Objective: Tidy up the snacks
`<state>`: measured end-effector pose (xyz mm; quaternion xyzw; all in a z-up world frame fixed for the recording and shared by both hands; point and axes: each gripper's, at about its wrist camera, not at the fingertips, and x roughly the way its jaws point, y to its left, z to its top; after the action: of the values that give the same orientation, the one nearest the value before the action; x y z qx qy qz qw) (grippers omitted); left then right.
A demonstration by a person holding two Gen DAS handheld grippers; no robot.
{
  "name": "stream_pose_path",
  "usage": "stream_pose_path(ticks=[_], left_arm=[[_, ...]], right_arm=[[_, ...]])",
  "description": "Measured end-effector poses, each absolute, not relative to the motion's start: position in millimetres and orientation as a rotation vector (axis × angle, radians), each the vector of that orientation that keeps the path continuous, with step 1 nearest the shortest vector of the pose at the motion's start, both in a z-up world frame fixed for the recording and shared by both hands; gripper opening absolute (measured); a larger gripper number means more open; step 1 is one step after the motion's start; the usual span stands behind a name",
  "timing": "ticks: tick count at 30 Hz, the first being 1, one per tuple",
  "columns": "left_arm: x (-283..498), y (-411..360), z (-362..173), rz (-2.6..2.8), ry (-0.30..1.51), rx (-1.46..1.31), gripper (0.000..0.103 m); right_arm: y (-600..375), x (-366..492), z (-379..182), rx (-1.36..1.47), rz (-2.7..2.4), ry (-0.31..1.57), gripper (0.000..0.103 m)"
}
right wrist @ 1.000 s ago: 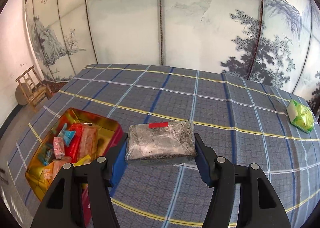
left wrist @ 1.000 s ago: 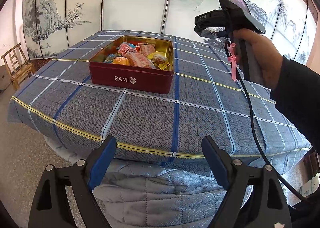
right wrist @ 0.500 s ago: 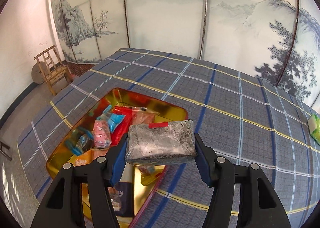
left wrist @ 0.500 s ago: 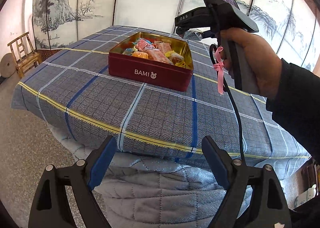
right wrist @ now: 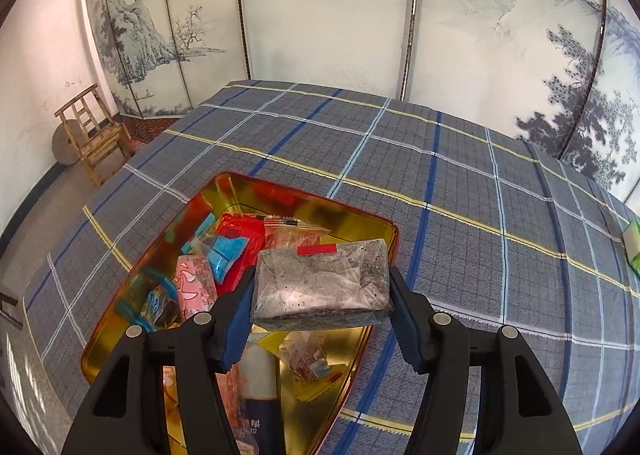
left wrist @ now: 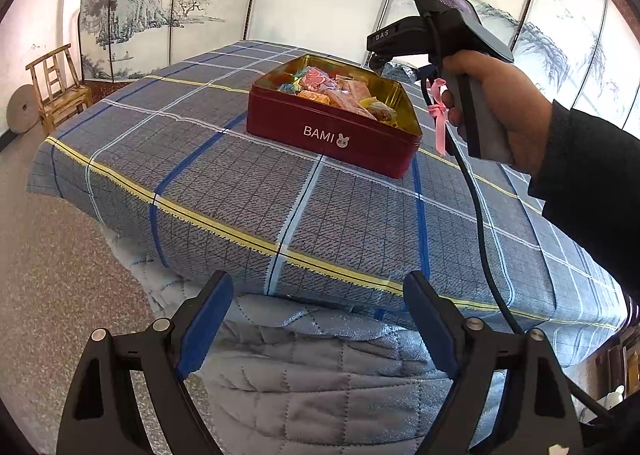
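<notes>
A red tin (left wrist: 332, 137) marked BAMI, gold inside (right wrist: 320, 211), sits on the blue plaid tablecloth and holds several wrapped snacks (right wrist: 224, 251). My right gripper (right wrist: 320, 291) is shut on a clear packet of dark speckled snack (right wrist: 322, 281) with a red label, hanging over the tin's right half. In the left wrist view the right gripper's handle (left wrist: 476, 107) is held by a hand just right of the tin. My left gripper (left wrist: 318, 319) stands open with nothing between its fingers, below the table's near edge. A green packet (right wrist: 634, 245) lies at the far right.
The plaid cloth (left wrist: 248, 191) hangs over a quilted grey cover (left wrist: 304, 367) at the near edge. A wooden chair (right wrist: 94, 133) and a round stone disc stand at the left by the painted folding screen (right wrist: 320, 15). A black cable (left wrist: 480, 239) trails from the right handle.
My right gripper has carried the speckled packet leftwards from over the bare cloth to over the tin. The left gripper has shifted, so the tin appears further right and the table corner nearer.
</notes>
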<state>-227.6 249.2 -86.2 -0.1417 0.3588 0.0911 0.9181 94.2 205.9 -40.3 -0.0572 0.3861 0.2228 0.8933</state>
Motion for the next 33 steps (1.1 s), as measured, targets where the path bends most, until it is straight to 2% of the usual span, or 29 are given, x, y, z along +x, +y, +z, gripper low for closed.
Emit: stream_pose_path(ticks=[12, 17, 24, 26, 29, 33], left_arm=[[-222.9, 251.7, -94.7, 0.197, 0.772, -0.29, 0.084], [-223.8, 249.8, -92.0, 0.208, 0.772, -0.267, 0.084], [-220.9, 247.2, -76.0, 0.239, 0.75, -0.217, 0.084], [-215.8, 248.2, -66.0, 0.282, 0.731, -0.187, 0.089], [-206.8, 250.0, -48.0, 0.357, 0.676, -0.163, 0.103], [-190.6, 239.0, -28.3, 0.481, 0.608, -0.065, 0.103]], right_arm=[[213.1, 113.7, -58.7, -0.133, 0.422, 0.832, 0.062], [206.7, 115.8, -56.0, -0.072, 0.485, 0.834, 0.065], [172.3, 99.8, -27.6, 0.007, 0.538, 0.764, 0.076], [162.4, 83.1, -20.2, -0.056, 0.518, 0.708, 0.079], [151.3, 52.0, -17.9, -0.187, 0.445, 0.619, 0.088], [131.2, 12.9, -19.6, -0.241, 0.388, 0.568, 0.092]])
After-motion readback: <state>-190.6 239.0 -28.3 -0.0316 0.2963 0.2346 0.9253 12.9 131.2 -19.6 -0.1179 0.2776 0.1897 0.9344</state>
